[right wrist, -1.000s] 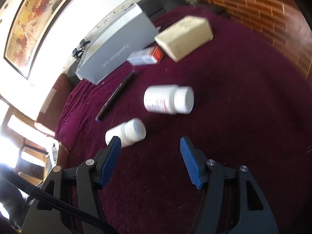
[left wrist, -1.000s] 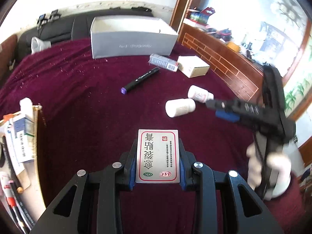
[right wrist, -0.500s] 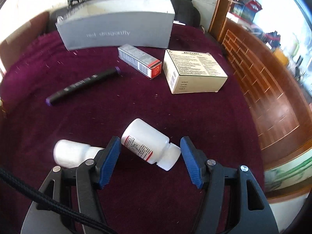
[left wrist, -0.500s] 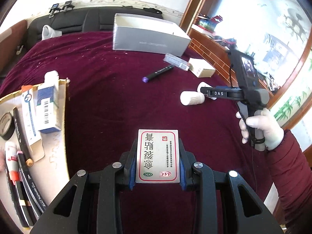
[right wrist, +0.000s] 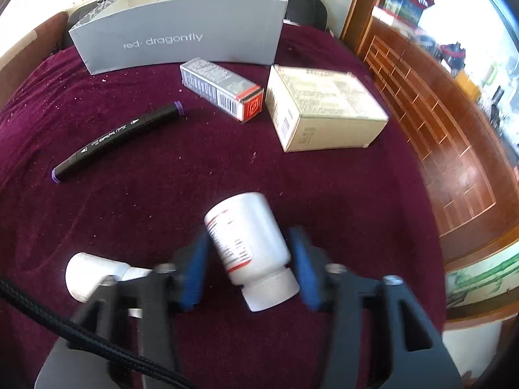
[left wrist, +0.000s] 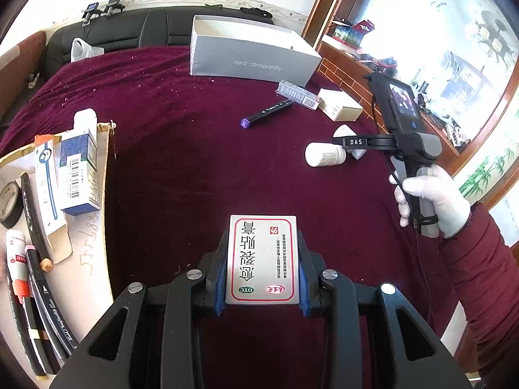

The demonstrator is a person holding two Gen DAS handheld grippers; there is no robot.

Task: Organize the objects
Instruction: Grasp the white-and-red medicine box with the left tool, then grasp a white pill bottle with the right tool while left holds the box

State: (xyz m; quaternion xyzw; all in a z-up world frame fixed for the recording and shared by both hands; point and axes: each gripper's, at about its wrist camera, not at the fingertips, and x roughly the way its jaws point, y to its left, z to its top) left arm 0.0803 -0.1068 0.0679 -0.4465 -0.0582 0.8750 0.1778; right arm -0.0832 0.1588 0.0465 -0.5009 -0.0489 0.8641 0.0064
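Observation:
My left gripper (left wrist: 262, 240) is shut on a flat silver medicine box with a red border (left wrist: 262, 259), held above the maroon cloth. In the right wrist view a white pill bottle (right wrist: 240, 220) lies between the blue pads of my right gripper (right wrist: 248, 253), cap towards the camera. The jaws are closing and both pads look pressed on its sides, though the frame is blurred. A second white bottle (right wrist: 87, 272) lies just left of that gripper. From the left wrist view, the right gripper (left wrist: 356, 144) points down at both bottles, held by a gloved hand (left wrist: 431, 197).
A grey shoebox (right wrist: 178, 39) stands at the back. In front of it lie a black marker (right wrist: 120, 136), a silver-and-red carton (right wrist: 220, 87) and a beige box (right wrist: 324, 110). A cardboard tray (left wrist: 90, 278) at the left holds boxes, markers and tape. The table ends at the right.
My right gripper swung round, moved over the nearer bottle and narrowed its jaws around it; the bottle turned cap-first towards the camera. My left gripper still holds the box and drifted so the tray came into view.

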